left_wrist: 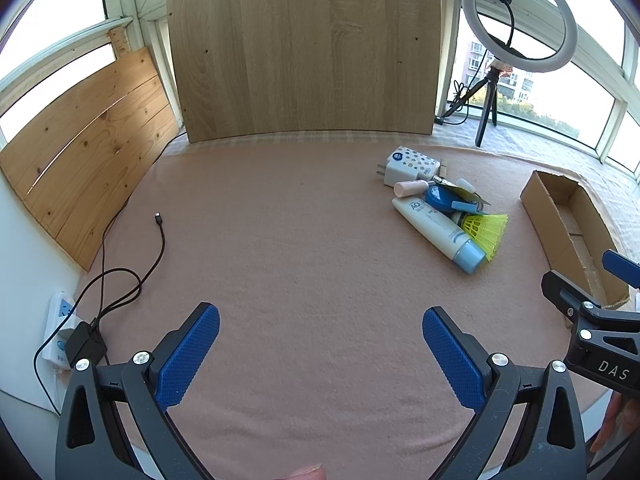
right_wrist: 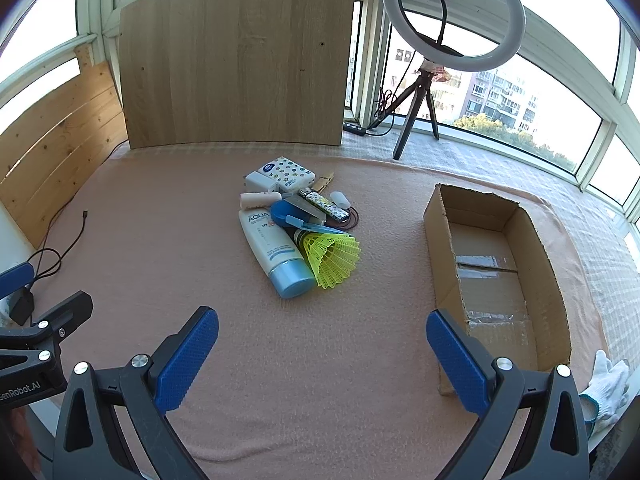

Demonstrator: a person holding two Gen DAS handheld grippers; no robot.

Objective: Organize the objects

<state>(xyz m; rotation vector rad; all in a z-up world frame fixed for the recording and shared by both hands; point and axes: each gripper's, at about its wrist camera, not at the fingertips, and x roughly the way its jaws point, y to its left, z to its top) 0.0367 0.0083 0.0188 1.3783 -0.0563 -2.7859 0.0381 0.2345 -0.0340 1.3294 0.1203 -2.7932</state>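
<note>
Left claw (left_wrist: pixel 320 360): spread wide, blue ribbed pads (left_wrist: pixel 188 356) apart, nothing between them, hovering over the bare pink blanket (left_wrist: pixel 280 248) covering the worktop. Right claw (right_wrist: pixel 322 362): likewise spread wide, gripping nothing, aimed between the pile and the cardboard box (right_wrist: pixel 496 276).

Legible writing: "DAS" on the right claw body as seen from the left wrist view; "enRobot.AI" on the left claw body as seen from the right wrist view, first letters cut off. On the white tube (right_wrist: pixel 272 252) – "AQUA" and "SPF", smaller print unreadable. Round blue logo on the dotted white box (right_wrist: pixel 286 174), text too small to read.

Pile of small items at mid-blanket, well ahead of both claws, left of the cardboard box and apart from it:
- white tube with light-blue cap, lying flat, cap toward the claws
- yellow shuttlecock (right_wrist: pixel 330 256), on its side, touching the tube
- blue round case (right_wrist: pixel 290 212), resting on the tube's far end
- patterned lighter (right_wrist: pixel 324 204) – beside the blue case
- small pink-white bottle (right_wrist: pixel 260 199)
- dotted white box at the far edge, white plug adapter (right_wrist: pixel 260 181) against it

Cardboard box: open-topped, long, tape strips across the floor, no items inside.
</note>
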